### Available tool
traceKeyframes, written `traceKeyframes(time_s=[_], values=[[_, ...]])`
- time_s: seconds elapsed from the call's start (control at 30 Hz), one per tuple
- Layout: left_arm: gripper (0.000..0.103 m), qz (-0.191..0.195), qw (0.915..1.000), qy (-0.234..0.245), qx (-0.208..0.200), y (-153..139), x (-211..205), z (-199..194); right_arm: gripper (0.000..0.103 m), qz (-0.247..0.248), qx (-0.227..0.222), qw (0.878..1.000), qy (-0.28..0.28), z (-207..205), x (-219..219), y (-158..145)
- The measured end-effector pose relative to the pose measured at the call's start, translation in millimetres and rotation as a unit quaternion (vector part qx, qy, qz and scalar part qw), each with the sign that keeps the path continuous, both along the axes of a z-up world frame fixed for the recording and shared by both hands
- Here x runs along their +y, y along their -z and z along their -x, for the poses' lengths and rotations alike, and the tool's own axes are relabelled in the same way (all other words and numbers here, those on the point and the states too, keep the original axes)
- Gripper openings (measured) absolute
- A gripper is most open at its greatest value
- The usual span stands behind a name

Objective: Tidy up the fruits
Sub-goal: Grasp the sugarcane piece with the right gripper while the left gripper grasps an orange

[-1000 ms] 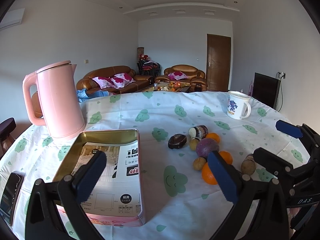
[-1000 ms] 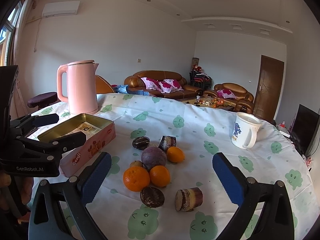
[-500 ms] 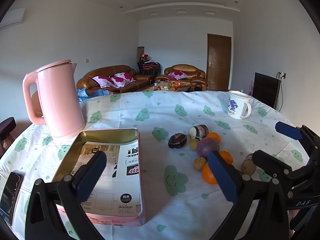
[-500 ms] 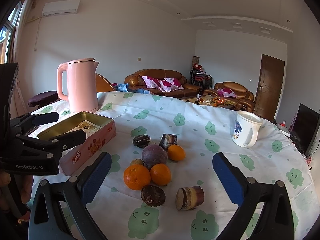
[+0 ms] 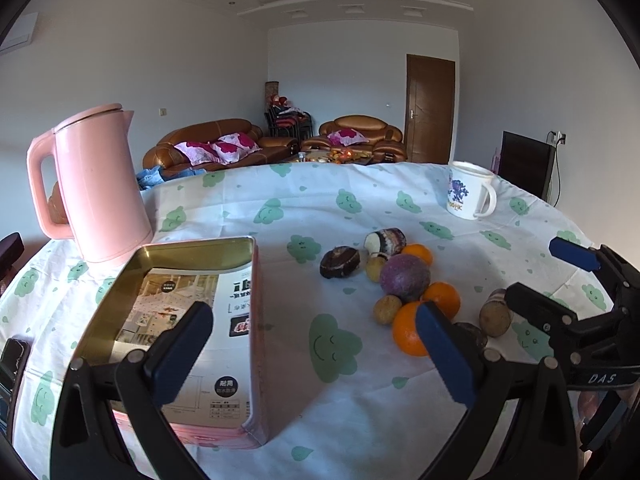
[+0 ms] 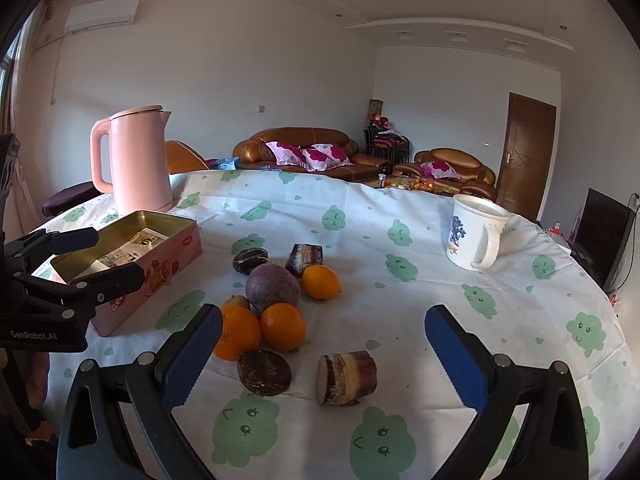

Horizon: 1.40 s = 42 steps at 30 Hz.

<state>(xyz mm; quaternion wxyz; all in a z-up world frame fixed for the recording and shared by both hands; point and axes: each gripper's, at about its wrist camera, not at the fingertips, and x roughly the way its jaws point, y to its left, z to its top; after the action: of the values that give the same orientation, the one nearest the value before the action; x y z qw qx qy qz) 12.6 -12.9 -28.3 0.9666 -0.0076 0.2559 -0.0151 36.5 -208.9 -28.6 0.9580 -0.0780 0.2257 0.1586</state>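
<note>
A cluster of fruit lies mid-table: a purple passion fruit [image 6: 272, 289], three oranges [image 6: 283, 325], two dark round pieces [image 6: 264, 372] and two cut sugarcane stubs [image 6: 346, 377]. An open pink tin box [image 5: 188, 320] with a gold rim sits left of them, paper inside. My left gripper [image 5: 316, 352] hovers open over the box's near right edge, nothing between its fingers. My right gripper [image 6: 324, 356] is open, low above the table, with the near dark piece and cane stub between its fingers, untouched. In the left wrist view the right gripper [image 5: 568, 280] shows at the right edge.
A tall pink kettle [image 5: 98, 184] stands behind the box. A white mug [image 6: 476, 232] stands at the far right. A dark phone [image 5: 10, 364] lies at the left table edge. The cloth with green clouds [image 5: 332, 344] covers the round table.
Both grippers drifted slightly forward and lower toward the table; the fruit now sits a little nearer the right gripper's fingers. Nothing was grasped or moved.
</note>
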Motion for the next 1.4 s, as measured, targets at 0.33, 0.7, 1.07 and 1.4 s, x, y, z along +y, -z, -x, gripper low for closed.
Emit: traceKeyframes(time_s=[0.33,0.7,1.07,1.4], values=[[0.102,0.012,0.9989,0.031,0.034,12,-14,-15,0.088,-0.005,0.054,0.998,0.014,-18,-19,19],[0.084,0.013,0.9946,0.072,0.074,19,-34,-35,0.061,-0.01,0.121,0.992,-0.019,-33,-16,32],[0.074,0.018,0.9848,0.115,0.129,31,-54,-54,0.051,-0.01,0.171,0.985,-0.028,-45,-14,41],[0.069,0.053,0.9794,0.123,0.151,38,-49,-69,0.048,-0.004,0.191,0.981,-0.029,-50,-11,46]])
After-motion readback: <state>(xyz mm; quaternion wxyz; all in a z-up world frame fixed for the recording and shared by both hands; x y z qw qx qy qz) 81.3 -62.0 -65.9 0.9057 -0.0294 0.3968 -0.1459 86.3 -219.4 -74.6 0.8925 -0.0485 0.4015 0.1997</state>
